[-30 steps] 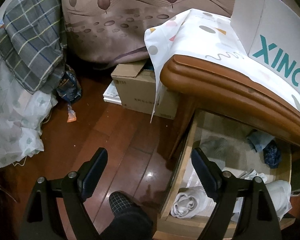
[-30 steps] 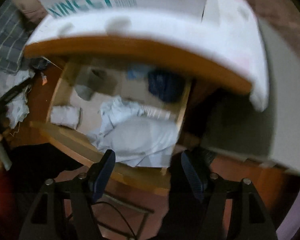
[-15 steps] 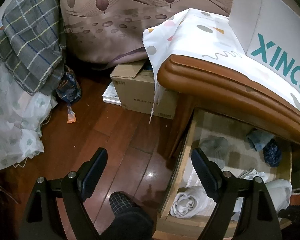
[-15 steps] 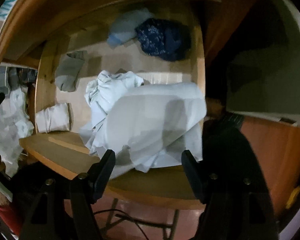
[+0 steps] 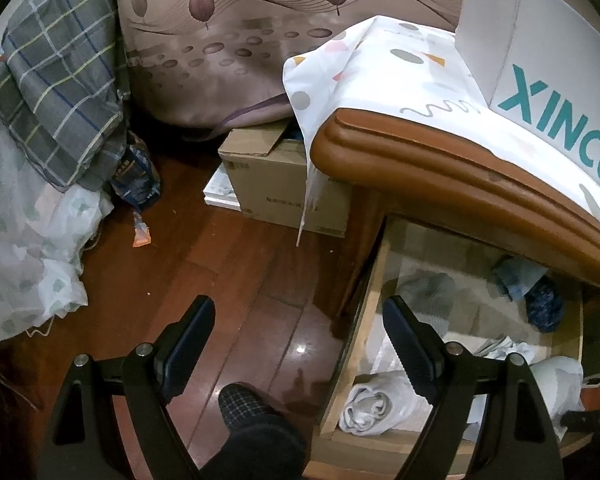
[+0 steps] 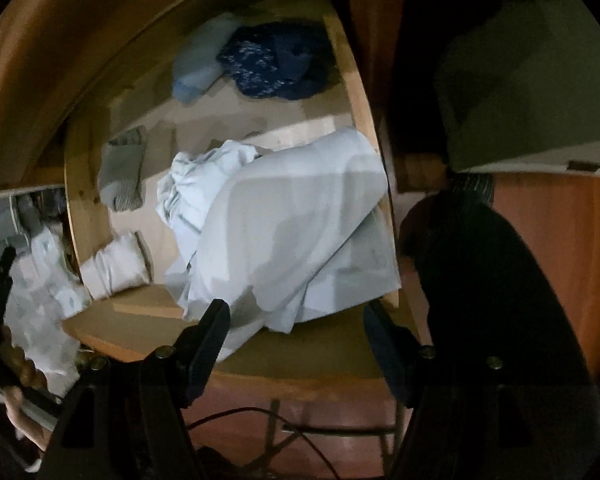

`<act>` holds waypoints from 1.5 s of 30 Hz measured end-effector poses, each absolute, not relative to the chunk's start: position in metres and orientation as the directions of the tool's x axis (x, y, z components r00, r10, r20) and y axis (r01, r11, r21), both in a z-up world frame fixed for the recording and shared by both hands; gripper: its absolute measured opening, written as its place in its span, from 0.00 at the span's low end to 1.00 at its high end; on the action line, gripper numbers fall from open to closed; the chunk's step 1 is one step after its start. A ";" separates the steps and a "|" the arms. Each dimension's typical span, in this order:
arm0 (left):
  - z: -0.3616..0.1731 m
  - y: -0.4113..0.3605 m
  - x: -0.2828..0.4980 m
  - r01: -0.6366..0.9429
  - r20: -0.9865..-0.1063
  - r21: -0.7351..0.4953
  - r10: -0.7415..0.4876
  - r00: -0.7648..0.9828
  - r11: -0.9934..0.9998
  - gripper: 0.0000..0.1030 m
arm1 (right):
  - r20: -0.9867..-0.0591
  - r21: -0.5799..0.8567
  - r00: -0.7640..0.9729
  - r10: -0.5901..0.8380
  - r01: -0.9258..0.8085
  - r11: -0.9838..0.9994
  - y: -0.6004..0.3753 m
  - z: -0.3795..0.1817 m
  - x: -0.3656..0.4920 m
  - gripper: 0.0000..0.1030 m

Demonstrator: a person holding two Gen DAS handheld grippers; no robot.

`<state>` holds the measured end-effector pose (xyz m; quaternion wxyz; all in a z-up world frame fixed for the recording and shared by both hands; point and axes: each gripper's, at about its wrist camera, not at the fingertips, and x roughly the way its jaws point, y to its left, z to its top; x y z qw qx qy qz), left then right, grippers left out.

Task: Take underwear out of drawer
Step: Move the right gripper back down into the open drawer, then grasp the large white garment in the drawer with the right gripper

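Note:
The wooden drawer (image 6: 88, 216) stands pulled out under the nightstand top. Inside lie a big crumpled pale blue garment (image 6: 292, 232), a dark blue patterned piece (image 6: 272, 64), a light blue piece (image 6: 200, 68), a grey folded piece (image 6: 124, 172) and a white roll (image 6: 116, 268). My right gripper (image 6: 296, 312) hangs over the drawer's front edge, jaws opening; the pale garment's hem lies between the fingers, untouched. My left gripper (image 5: 298, 308) is open and bare over the floor, beside the drawer's left wall (image 5: 364, 320).
A cardboard box (image 5: 284, 180) stands on the wooden floor by the nightstand. A white box with teal lettering (image 5: 540, 60) rests on the spotted cloth (image 5: 380, 60) on top. Plaid fabric (image 5: 56, 80) and pale bedding are piled at left. A person's checked slipper (image 5: 244, 404) is below.
My right gripper has dropped toward the drawer and rolled, so the drawer's inside now fills its view. The left gripper has stayed put.

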<state>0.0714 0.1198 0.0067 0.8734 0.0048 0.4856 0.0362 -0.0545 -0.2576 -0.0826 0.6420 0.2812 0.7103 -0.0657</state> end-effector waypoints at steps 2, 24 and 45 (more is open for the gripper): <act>0.005 0.121 0.072 -0.059 -0.850 0.038 0.063 0.523 0.998 0.81 | -0.948 0.276 -0.003 0.319 0.494 0.825 -0.257 -0.088 -0.048 0.71; -0.012 0.102 0.078 0.092 -0.907 -0.068 -0.100 0.409 0.993 0.82 | -0.982 0.180 0.000 0.191 0.327 0.928 -0.209 -0.124 0.008 0.44; -0.047 0.033 0.072 0.347 -0.971 -0.096 -0.164 0.172 0.933 0.85 | -0.896 0.390 0.317 0.311 0.231 0.891 -0.249 -0.093 -0.040 0.17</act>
